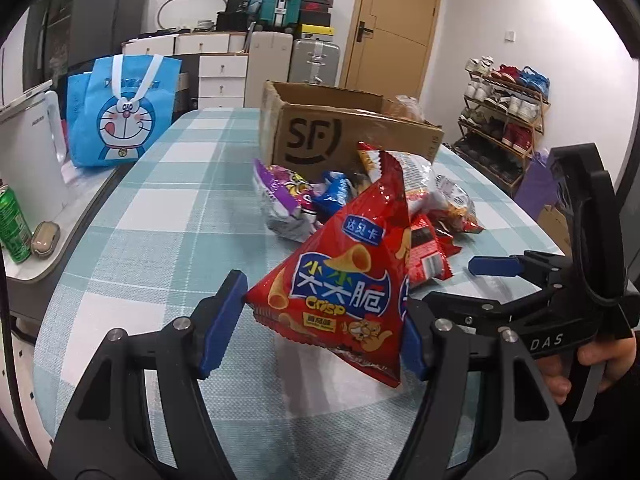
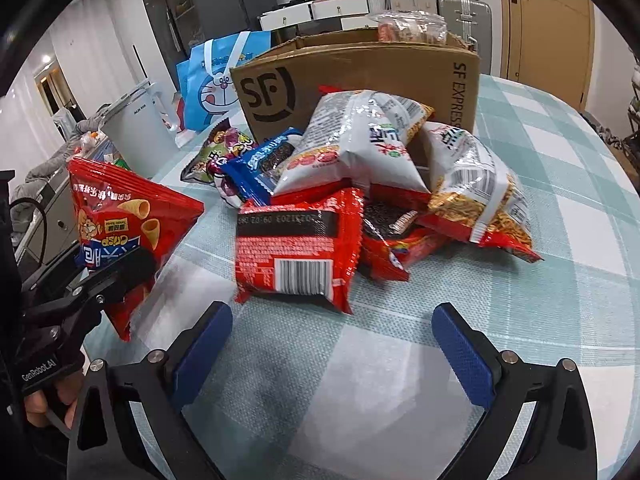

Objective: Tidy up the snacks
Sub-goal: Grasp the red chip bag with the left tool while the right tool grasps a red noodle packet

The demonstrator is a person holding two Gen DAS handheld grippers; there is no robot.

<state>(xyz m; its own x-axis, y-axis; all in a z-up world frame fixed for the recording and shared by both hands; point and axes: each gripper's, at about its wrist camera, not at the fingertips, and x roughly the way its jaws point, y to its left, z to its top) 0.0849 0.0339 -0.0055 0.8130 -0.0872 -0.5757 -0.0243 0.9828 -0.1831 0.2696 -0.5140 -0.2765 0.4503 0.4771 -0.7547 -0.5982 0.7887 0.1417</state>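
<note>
We judge step as carry-to-box: left hand-held gripper [image 1: 326,322] pinching red triangular foil crisp bag [image 1: 352,280], right hand-held gripper [image 2: 332,348] spread empty; next, drop into brown cardboard SF box [image 1: 344,136].

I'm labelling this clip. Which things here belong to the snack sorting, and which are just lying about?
Part of the job:
- red crisp bag in the left claw
- snack pile
- cardboard box
- right claw, open

Lying about:
- blue cartoon bag
- green can
- shoe rack

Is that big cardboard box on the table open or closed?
Open. The cardboard box has its top flaps up, and a clear snack bag pokes above its rim.
</note>
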